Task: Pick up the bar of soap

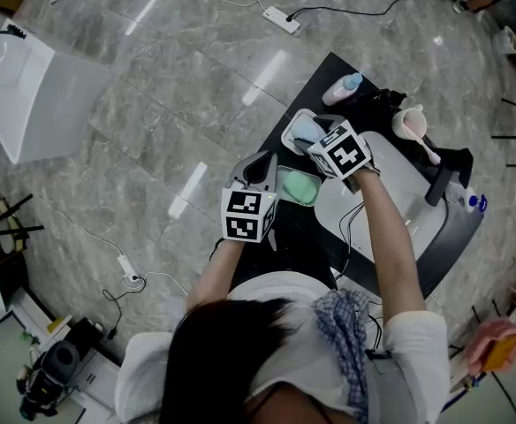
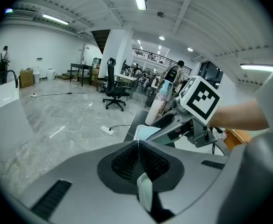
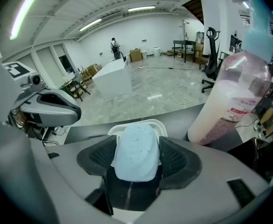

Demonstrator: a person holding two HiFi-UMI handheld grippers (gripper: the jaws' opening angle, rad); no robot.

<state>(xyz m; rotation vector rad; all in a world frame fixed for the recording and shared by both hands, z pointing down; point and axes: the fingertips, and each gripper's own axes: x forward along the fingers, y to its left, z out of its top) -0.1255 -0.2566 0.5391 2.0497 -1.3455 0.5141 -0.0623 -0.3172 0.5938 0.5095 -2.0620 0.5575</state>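
A pale blue bar of soap lies between the black pads of my right gripper, over a white soap dish. The jaws stand wide around it, and I see no firm squeeze. From the head view the right gripper points down into that dish on the black counter, the soap showing blue at its tip. My left gripper hovers just left of it, beside a green dish. In the left gripper view its pads meet at the tip with nothing held.
A pink bottle stands right behind the dish, also seen from above. A white basin fills the counter's right part, with a cup and a black tap beyond. Cables and a power strip lie on the floor.
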